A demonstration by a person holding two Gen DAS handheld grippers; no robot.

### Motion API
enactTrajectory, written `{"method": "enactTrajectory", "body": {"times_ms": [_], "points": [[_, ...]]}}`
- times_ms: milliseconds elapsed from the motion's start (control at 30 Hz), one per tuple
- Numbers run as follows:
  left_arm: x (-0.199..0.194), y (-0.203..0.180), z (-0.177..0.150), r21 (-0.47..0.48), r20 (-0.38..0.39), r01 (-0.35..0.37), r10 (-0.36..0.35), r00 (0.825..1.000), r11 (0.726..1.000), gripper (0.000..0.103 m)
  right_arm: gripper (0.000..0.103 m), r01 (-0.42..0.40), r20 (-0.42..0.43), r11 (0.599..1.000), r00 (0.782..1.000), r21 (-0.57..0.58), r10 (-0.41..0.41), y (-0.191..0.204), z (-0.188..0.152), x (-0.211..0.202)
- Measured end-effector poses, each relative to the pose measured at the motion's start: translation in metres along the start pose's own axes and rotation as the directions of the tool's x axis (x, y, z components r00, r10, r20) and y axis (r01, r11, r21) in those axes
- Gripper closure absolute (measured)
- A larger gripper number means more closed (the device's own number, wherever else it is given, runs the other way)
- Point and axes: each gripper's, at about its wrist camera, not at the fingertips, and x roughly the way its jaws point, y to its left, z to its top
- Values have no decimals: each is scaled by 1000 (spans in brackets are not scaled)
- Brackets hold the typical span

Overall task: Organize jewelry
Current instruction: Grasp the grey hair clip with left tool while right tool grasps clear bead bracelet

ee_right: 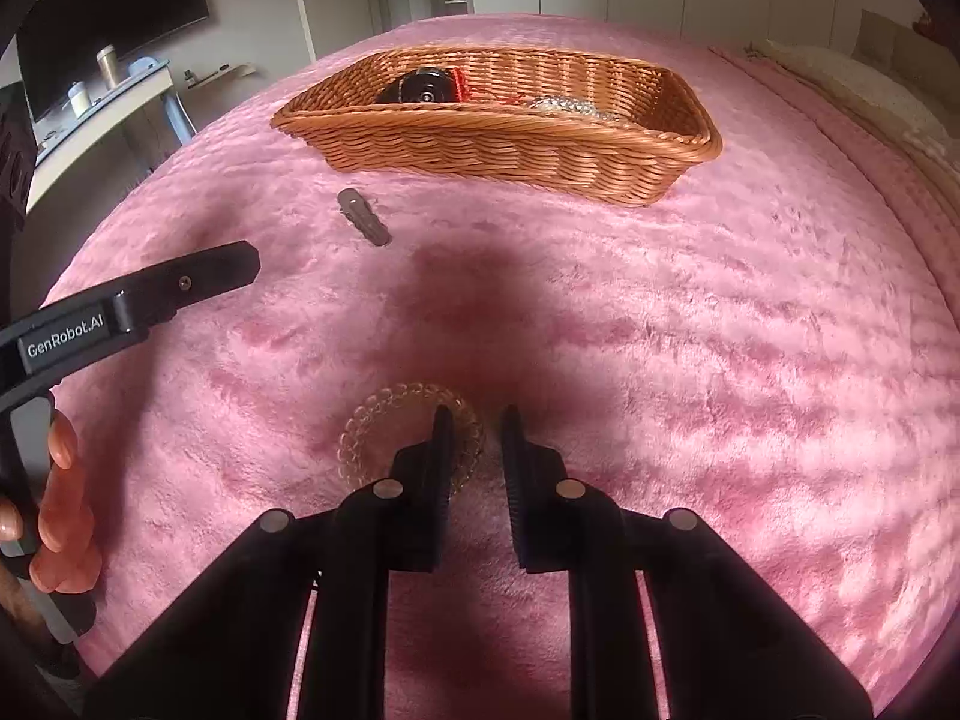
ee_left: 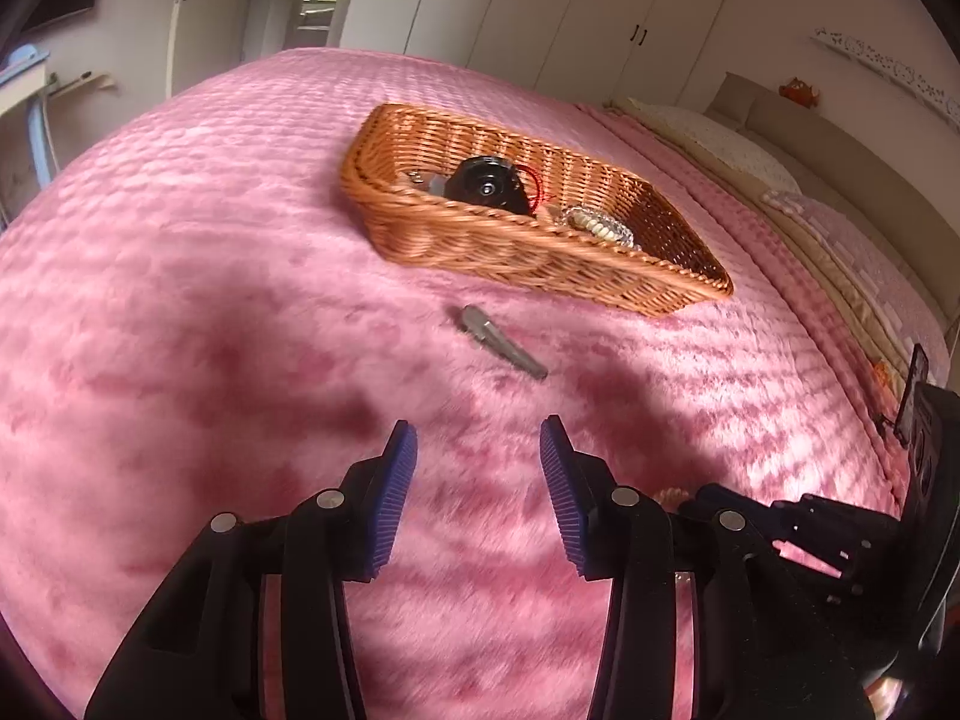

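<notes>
A fluffy pink blanket (ee_right: 690, 330) covers the bed, and on its far part stands a rectangular woven wicker basket (ee_right: 498, 144) of orange-brown cane. Inside the basket lie a round black object with a shiny centre (ee_left: 486, 183), a bit of red cord (ee_left: 537, 186) just to its right, and a pale beaded piece (ee_left: 597, 225) nearer the right end.

On the blanket just in front of the basket's near wall, apart from it, lies a slim grey hair clip (ee_left: 501, 343), slanting with its broad end far and to the left. The left gripper (ee_left: 478, 438), with blue ribbed pads (ee_left: 399, 498), hovers on the near side of this clip; its fingers stand released and spread, with only blanket between them, and the clip lies beyond the tips, untouched.

The right gripper (ee_right: 475, 414) points down at a translucent amber beaded bracelet (ee_right: 384, 414) lying flat on the blanket near the camera. Its left finger covers the right part of the ring, and its right finger stands outside the ring, to the right. The fingers are drawn close with a narrow gap; whether they pinch the beads cannot be told.

At the left edge of the right wrist view a hand (ee_right: 60, 516) grips the left tool's handle.
</notes>
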Motion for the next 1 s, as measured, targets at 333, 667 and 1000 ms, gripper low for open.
{"method": "enactTrajectory", "body": {"times_ms": [333,667,1000], "points": [[68,-23,35,-28,-81,-52,49,995,998,60,89,0,34,994,999,111,-4,-54,15,10],[58,-10,30,109,-125,3,10,992,994,94,89,-34,44,995,999,95,30,-51,12,8],[41,6,19,184,-137,31,-6,991,982,95,87,-29,50,995,998,92,24,-50,11,7]]}}
